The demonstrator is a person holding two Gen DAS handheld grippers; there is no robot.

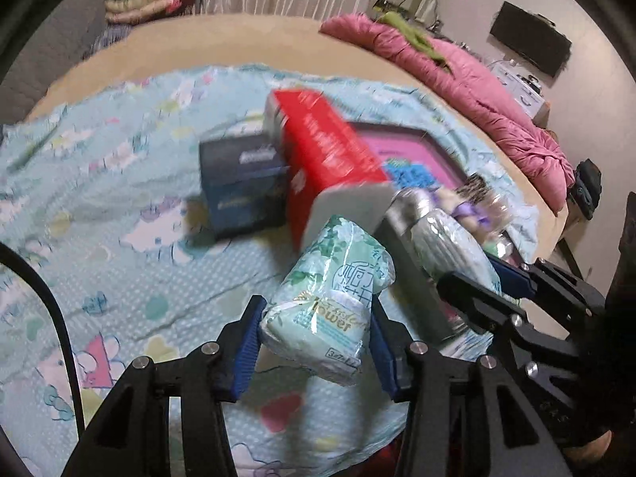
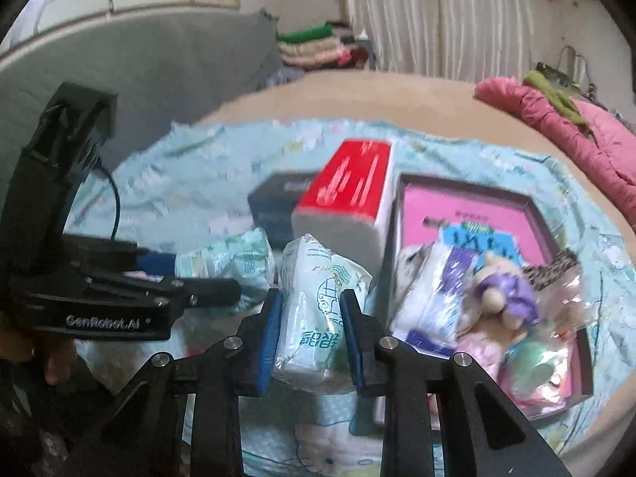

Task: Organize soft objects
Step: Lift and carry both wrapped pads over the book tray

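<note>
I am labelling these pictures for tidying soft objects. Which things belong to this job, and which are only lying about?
Job: left gripper gripping green tissue pack; right gripper gripping white tissue pack; pink-lined box; plush toy.

Lying about: pink quilt; folded clothes; curtain.

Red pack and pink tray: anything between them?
Nothing. In the right wrist view the red pack stands directly against the pink tray, its grey side along the tray's dark left wall; the blurred left wrist view agrees.
</note>
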